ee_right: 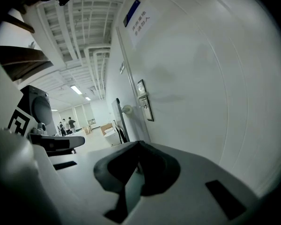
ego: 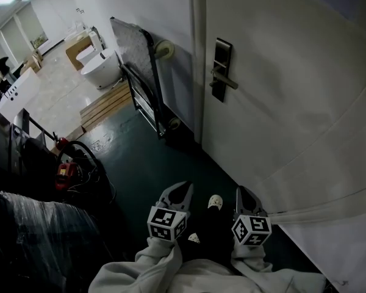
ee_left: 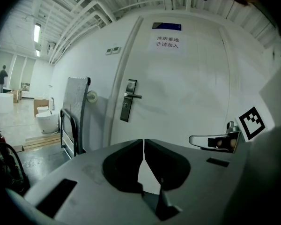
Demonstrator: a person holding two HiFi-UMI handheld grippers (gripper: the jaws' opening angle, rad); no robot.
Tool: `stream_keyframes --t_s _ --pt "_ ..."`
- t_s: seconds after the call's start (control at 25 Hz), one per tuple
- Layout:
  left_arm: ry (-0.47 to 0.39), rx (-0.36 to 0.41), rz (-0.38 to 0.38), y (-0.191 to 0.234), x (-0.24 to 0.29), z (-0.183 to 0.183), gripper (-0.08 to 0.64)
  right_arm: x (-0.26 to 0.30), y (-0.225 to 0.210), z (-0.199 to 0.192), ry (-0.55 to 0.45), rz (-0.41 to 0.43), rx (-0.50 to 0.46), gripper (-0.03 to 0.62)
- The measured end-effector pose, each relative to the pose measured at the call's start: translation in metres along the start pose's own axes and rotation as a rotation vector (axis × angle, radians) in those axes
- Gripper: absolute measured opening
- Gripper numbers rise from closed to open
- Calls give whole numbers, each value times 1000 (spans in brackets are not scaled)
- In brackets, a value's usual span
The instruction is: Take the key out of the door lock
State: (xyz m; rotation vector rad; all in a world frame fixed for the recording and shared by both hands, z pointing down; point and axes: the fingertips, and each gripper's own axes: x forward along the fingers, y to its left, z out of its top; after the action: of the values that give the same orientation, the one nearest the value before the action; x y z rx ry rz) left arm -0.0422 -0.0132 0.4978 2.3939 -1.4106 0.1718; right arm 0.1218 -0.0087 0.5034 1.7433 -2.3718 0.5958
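Note:
The white door (ego: 293, 102) fills the right side of the head view. Its dark lock plate (ego: 221, 69) carries a lever handle (ego: 227, 81); no key can be made out at this distance. Both grippers hang low near the person's feet, well short of the lock. My left gripper (ego: 178, 194) is shut and empty, its tips touching (ee_left: 143, 140). My right gripper (ego: 244, 197) is also shut with nothing in it (ee_right: 139, 143). The lock plate (ee_left: 129, 100) shows far ahead in the left gripper view and the lock plate (ee_right: 144, 106) likewise in the right gripper view.
A hand cart (ego: 143, 81) with a flat board leans on the wall left of the door. Beyond it sit a white toilet (ego: 102, 69) and a wooden pallet (ego: 107, 102). A red tool (ego: 64, 173) and plastic-wrapped goods (ego: 36, 224) crowd the left. People stand far off.

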Motion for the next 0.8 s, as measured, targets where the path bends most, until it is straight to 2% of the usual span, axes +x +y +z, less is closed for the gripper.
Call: stream_keyframes --t_s 0.16,0.56,0.8 --pt "-7 -12 25 16 16 9 21 20 -5 9 -5 9 -5 52" --pt "-13 -18 21 37 81 38 21 73 -32 50 -16 6 -28 52" --pt "-22 -39 56 52 111 55 21 111 -41 74 -8 42 -49 52"
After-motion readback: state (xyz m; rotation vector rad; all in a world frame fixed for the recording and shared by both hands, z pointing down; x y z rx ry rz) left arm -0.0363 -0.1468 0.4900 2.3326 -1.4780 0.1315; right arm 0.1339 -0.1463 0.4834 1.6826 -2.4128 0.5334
